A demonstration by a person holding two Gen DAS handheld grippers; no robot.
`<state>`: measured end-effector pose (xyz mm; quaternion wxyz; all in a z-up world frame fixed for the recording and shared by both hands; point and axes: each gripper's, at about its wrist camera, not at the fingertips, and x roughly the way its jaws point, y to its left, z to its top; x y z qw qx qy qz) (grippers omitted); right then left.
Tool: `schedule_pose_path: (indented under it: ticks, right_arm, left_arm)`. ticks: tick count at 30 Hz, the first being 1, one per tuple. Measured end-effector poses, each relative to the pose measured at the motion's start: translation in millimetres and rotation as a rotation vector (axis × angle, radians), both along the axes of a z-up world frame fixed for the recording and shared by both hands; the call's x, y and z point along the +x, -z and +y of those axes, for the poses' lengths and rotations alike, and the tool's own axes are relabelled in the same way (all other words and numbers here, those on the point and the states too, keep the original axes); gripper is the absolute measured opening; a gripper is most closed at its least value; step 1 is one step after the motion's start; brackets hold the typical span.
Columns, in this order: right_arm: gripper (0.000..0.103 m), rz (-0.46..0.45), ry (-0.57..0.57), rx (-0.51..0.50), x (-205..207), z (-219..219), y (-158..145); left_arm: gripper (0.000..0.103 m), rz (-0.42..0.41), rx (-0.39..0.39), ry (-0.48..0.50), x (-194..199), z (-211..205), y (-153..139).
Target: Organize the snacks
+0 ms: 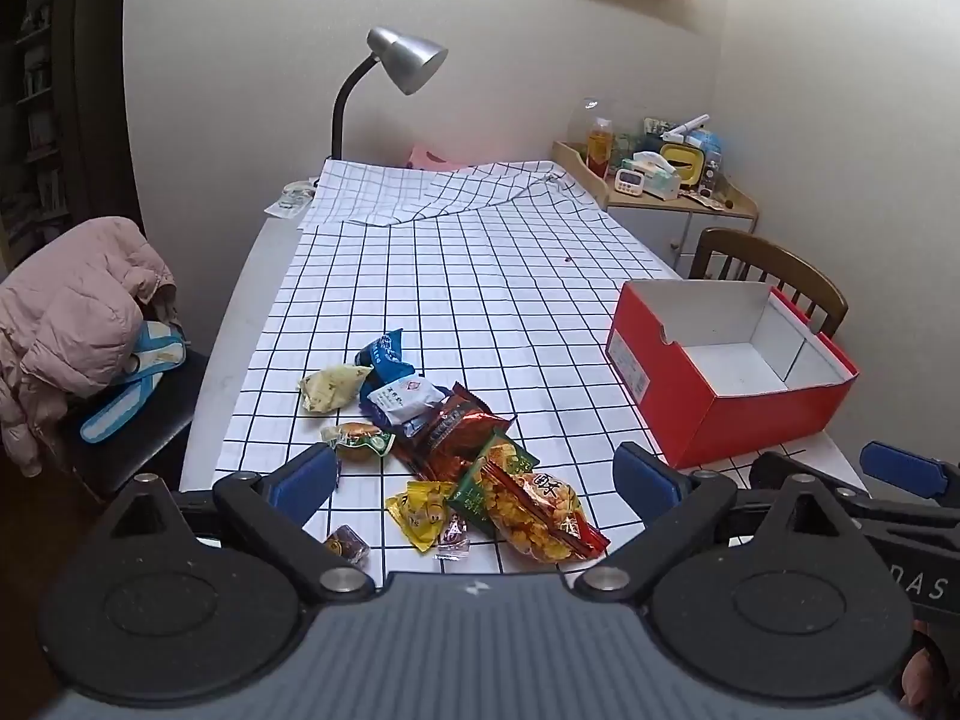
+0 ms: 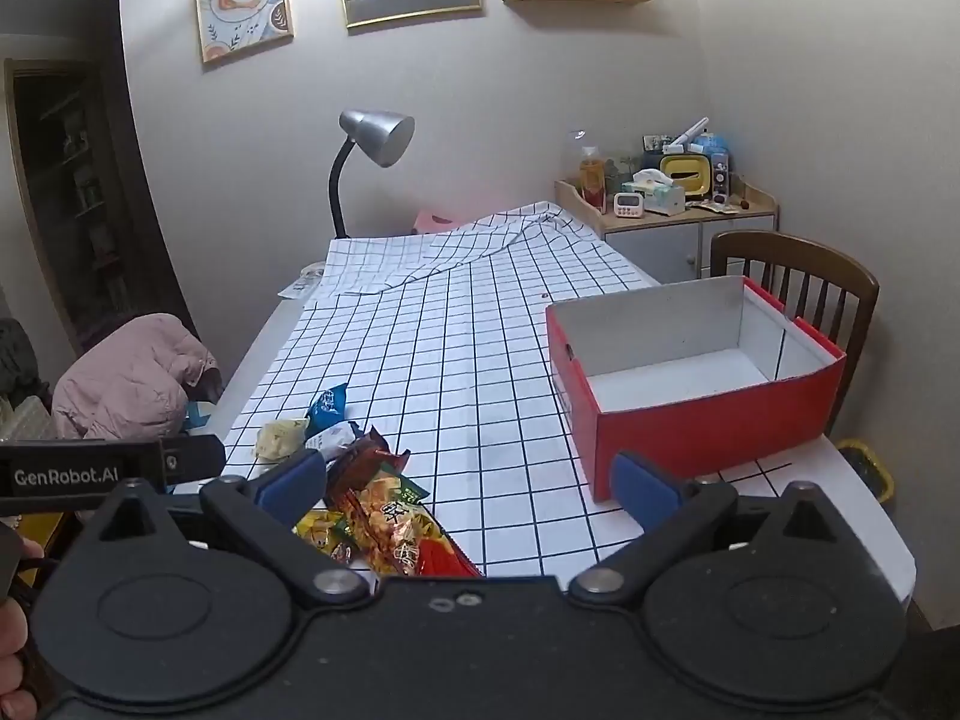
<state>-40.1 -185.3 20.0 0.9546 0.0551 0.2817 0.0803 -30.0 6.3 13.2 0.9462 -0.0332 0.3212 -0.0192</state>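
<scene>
Red cardboard forms the open-topped box on the right side of the checked tablecloth, its white inside showing nothing in it; the snack pile lies well apart from it, toward the near left of the cloth; within the pile, a blue packet sits farthest back, a pale yellow-green packet just beside it, a white-and-blue packet touching a dark red foil bag, and an orange bag of crisps nearest the camera with a small yellow packet against it; the left gripper hangs above the near end of the pile with its blue pads spread wide and nothing between them; the right gripper is likewise spread wide and holds nothing, its left pad over the pile's edge and its right pad in front of the box's near corner; a silver desk lamp stands at the far end of the table; a wooden chair sits behind the box; a pink jacket is draped over a seat at the left.
</scene>
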Motion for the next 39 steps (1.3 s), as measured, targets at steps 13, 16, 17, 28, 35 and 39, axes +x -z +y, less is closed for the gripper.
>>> schedule_pose_path:
  ticks: [13,16,17,28,35,39]
  right_arm:
    - [0.102,-0.009,-0.004,-0.008,-5.2,5.9,-5.8]
    - [0.102,-0.017,0.004,-0.011,-7.2,7.4,-5.8]
    - [0.102,-0.019,0.006,-0.013,-7.4,7.7,-6.2]
    - [0.102,-0.05,0.019,-0.029,-12.5,9.4,-10.5]
    - [0.102,-0.053,0.037,-0.037,-13.1,7.9,-11.8]
    - [0.102,-0.057,0.036,-0.04,-14.8,9.0,-12.0]
  left_arm:
    - [0.099,-0.012,0.005,0.003,-2.2,0.5,-0.3]
    - [0.099,-0.02,0.009,0.01,-3.4,-0.7,-1.5]
    - [0.099,-0.022,0.009,0.012,-3.8,-0.6,-1.8]
    - [0.099,-0.051,0.01,0.025,-5.4,-0.2,-5.3]
    - [0.099,-0.057,0.011,0.031,-6.0,-0.9,-5.8]
    - [0.099,-0.057,0.011,0.034,-6.7,-1.1,-6.0]
